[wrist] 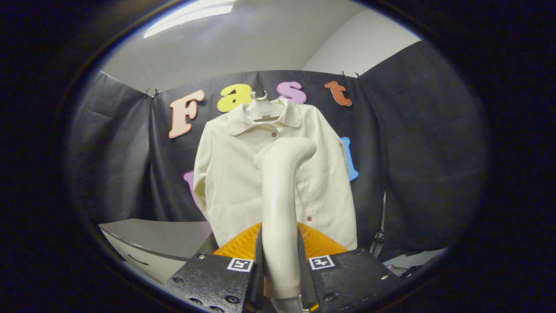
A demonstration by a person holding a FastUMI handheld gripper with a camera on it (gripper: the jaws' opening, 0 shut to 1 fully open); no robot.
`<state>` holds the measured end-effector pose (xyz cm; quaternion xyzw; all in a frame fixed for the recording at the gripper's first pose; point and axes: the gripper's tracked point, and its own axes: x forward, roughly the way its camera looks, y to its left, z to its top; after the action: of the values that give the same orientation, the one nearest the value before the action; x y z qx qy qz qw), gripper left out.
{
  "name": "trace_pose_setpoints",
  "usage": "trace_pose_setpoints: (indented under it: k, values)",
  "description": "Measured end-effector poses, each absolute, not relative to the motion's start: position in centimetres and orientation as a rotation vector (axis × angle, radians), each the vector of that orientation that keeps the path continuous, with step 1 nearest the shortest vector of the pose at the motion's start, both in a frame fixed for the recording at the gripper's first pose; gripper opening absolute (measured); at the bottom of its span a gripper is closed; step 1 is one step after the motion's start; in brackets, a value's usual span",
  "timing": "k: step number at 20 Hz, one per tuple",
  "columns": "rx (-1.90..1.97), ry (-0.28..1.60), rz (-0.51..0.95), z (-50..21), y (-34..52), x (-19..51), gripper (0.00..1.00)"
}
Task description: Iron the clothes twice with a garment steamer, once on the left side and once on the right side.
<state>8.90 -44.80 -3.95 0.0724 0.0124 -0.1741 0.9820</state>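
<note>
A cream collared shirt (234,174) with reddish buttons hangs on a white hanger (262,104) against the booth's black wall. My gripper (280,265) is shut on the handle of a white garment steamer (280,195), which stands upright between the fingers. The steamer's head bends to the right at the top and sits in front of the shirt's chest, near the middle button line. I cannot tell whether the head touches the cloth.
A grey tabletop (152,239) lies low to the left of the fingers. Cables (378,239) hang by the wall to the right of the shirt's hem. A pale surface (412,261) shows low on the right.
</note>
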Motion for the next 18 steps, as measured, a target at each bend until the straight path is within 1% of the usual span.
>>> trace_pose_setpoints:
  k: [3, 11, 18]
  values:
    - [0.166, -0.027, -0.367, -1.8, -46.5, 11.1, 0.32]
    - [0.16, -0.088, -0.396, 0.3, -49.5, 16.7, 0.32]
    - [0.147, -0.017, -0.448, -2.5, -52.5, 19.2, 0.32]
